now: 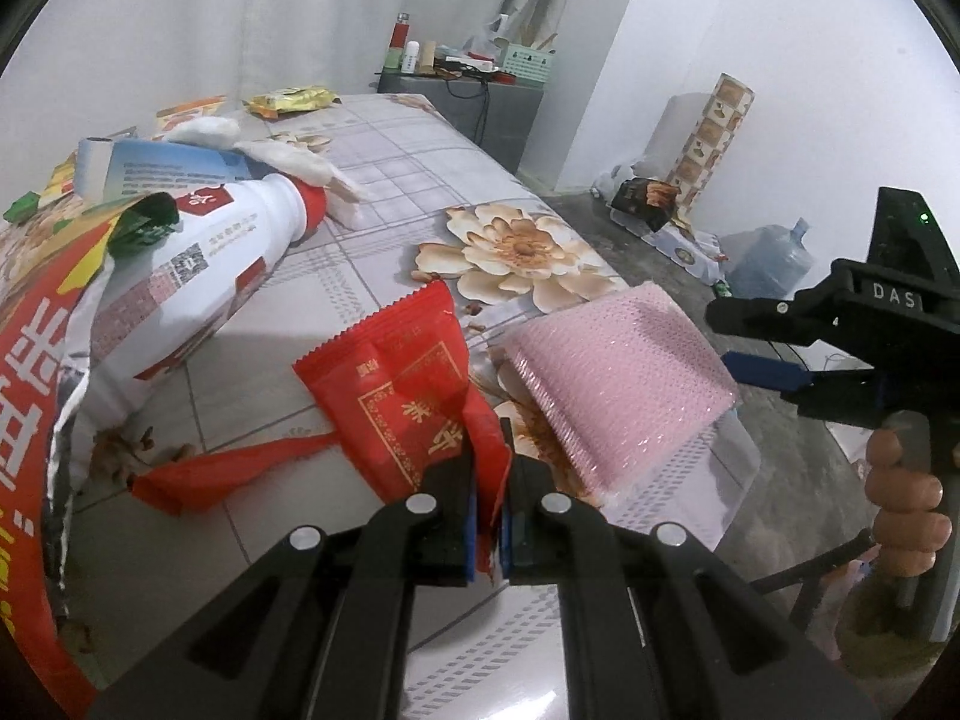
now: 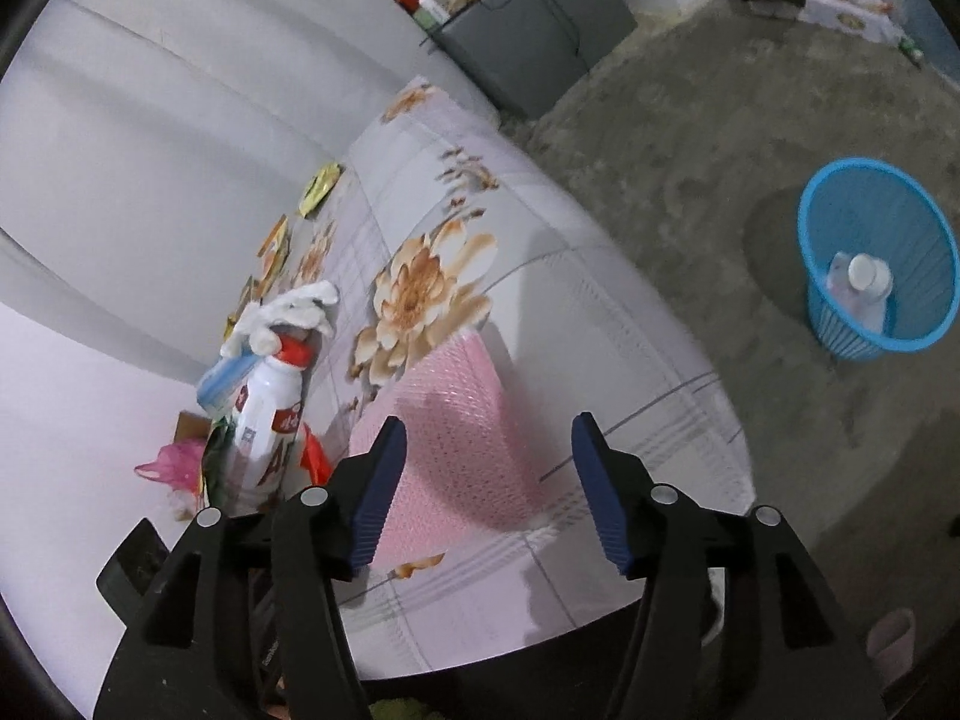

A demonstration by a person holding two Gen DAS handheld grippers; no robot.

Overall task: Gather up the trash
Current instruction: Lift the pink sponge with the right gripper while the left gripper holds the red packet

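The red wrapper (image 1: 414, 396) has its near edge hidden between the jaws of the left gripper (image 1: 487, 531). A large red-and-white bag (image 1: 42, 396) is cut off by the left wrist view's left edge. Items on the far cabinet (image 1: 462, 60) are too small to identify. In the right wrist view, the bottle in the blue basket (image 2: 879, 258) is blurred and its label unreadable
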